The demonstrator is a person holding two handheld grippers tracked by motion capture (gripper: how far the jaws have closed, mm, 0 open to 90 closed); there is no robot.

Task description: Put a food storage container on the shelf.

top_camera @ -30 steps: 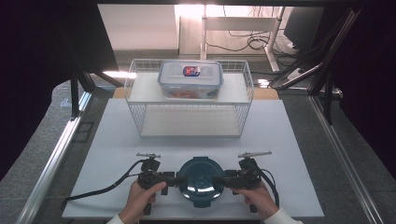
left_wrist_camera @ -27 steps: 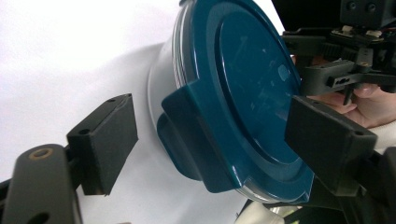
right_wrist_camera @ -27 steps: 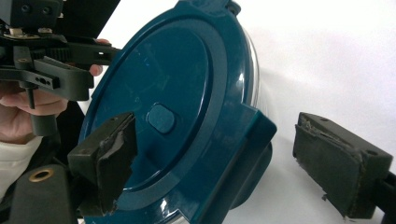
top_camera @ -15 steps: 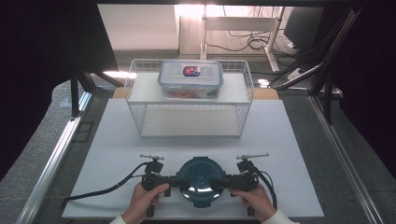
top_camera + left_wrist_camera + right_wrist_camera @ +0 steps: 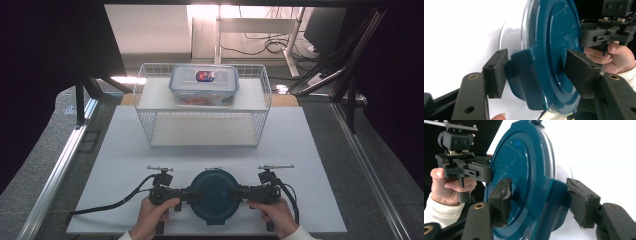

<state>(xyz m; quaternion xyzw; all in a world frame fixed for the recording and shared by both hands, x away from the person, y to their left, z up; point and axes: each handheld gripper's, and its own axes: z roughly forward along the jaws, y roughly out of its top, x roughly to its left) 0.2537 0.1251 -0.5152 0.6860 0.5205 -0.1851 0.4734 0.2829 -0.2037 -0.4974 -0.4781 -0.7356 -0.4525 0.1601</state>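
Teal lid point(image 5: 215, 195) — one, its two tabs between two closing grippers — left point(image 5: 186, 194), right point(image 5: 240, 192) — grip uncertain.

Teal lid point(image 5: 215, 196) glossy smooth plastic; basket point(image 5: 150, 131) white wire; fingers point(image 5: 581, 202) matt, worn black.

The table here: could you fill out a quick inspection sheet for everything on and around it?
Surface: white board on a grey table.
Job's things: round blue lid, a latch tab on each side.
Clutter: wire basket holding a lidded box.
Grippers: left gripper and right gripper each straddle a tab; jaws have just been closing, gaps remain.
Cables: black cable trails left.
Surroundings: dark curtains, floor cables behind.
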